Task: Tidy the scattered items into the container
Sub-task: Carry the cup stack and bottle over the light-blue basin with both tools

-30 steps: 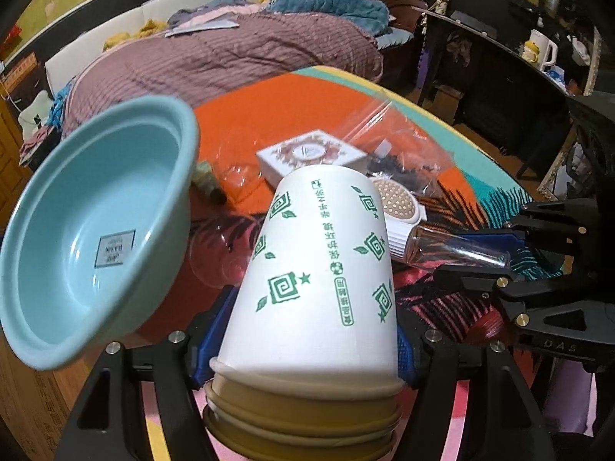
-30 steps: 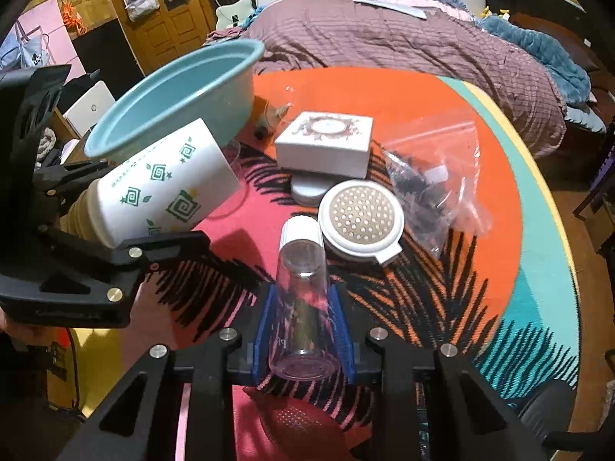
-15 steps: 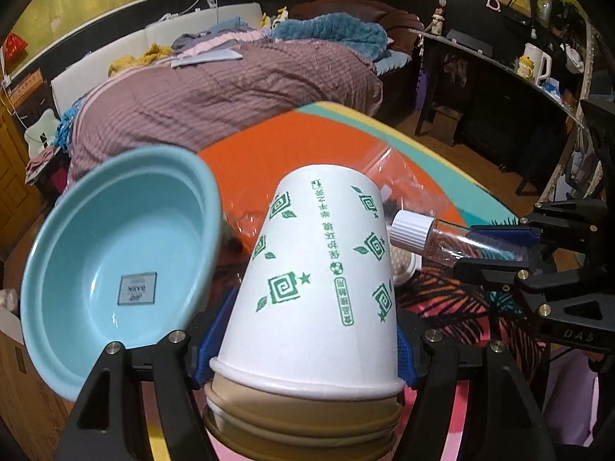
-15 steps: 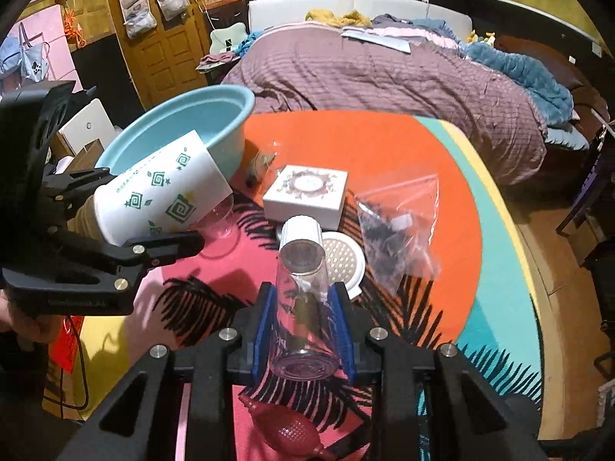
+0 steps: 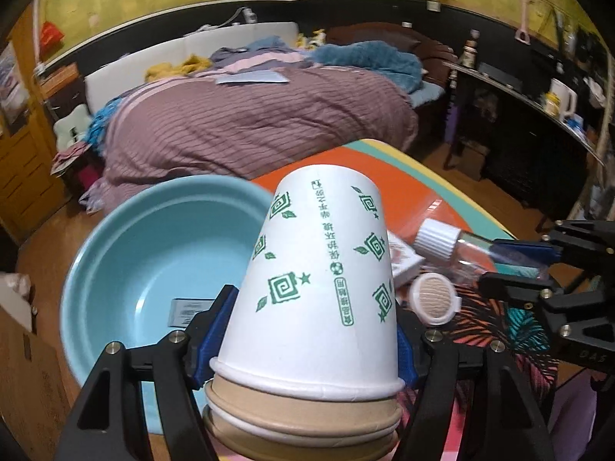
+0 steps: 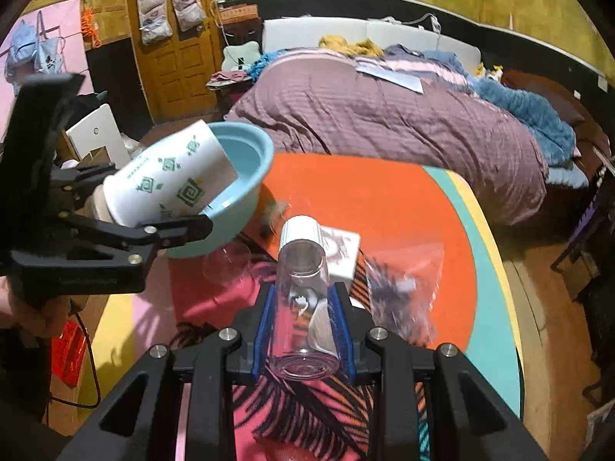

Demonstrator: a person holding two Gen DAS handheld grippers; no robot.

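The left gripper (image 5: 315, 330) pinched a stack of paper cups (image 5: 319, 276) by its rim end, the long axis running along the fingers with the closed base pointing toward the blue basin (image 5: 127, 253). The right gripper (image 6: 303, 330) clamped a clear bottle (image 6: 303, 299) lengthwise between its blue pads, white cap (image 6: 301, 230) pointing forward above the patterned table (image 6: 384, 207)

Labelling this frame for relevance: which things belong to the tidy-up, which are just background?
Job:
- stacked white paper cups with green print, in left tongs
- clear plastic bottle, white cap, in right tongs
- light blue plastic basin
- white patterned box
- round white brush
- clear zip bag

Background:
- bed with purple striped quilt
- wooden door
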